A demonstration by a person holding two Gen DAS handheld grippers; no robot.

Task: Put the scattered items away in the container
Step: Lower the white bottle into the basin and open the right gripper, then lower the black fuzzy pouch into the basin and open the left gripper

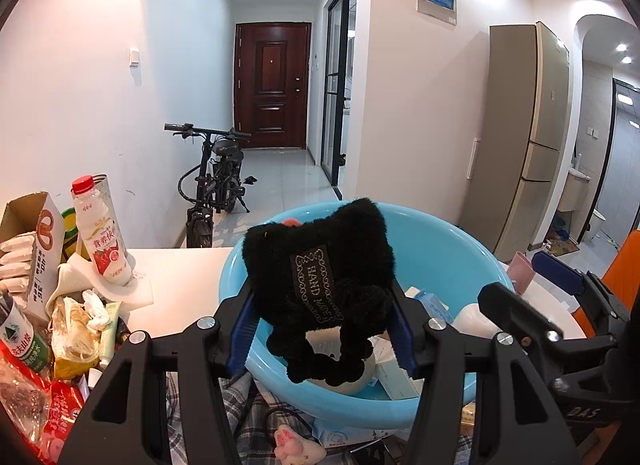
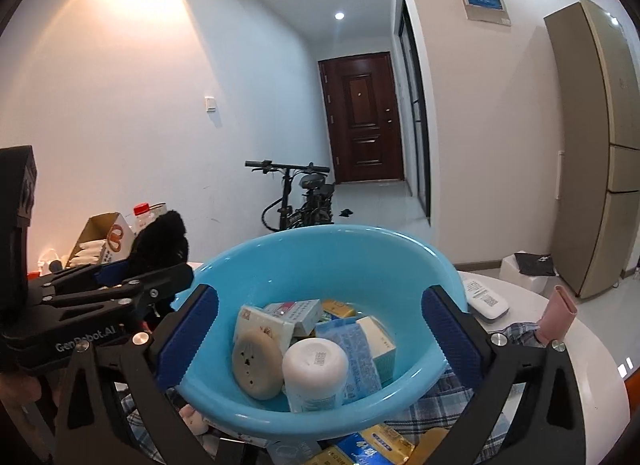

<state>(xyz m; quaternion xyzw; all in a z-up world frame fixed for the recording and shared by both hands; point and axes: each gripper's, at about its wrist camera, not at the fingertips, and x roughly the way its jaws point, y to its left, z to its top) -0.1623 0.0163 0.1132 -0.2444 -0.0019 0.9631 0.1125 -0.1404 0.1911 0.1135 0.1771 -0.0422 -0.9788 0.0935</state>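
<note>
Hallway backdrop: dark door, parked bike, white walls. White table (image 1: 188, 285) carries the blue basin (image 1: 436, 249), which I take as my landmark.

Left gripper (image 1: 324, 329): my fingers (image 1: 240, 329) are closed on the black plush toy (image 1: 320, 265), squeezing it from both sides; its woven label faces the camera and its cords dangle below. In the left view the toy hangs over the basin's near-left rim, above the interior. The right view puts it just left of the basin, so I cannot tell how far it overlaps the rim.

Right gripper (image 2: 320, 325): fingers spread wide, holding nothing, straddling the basin's near side. Basin already holds small boxes (image 2: 296, 313) and a white jar (image 2: 316, 361).

Judgement: toy needs carrying rightward before release; left hand has it.
</note>
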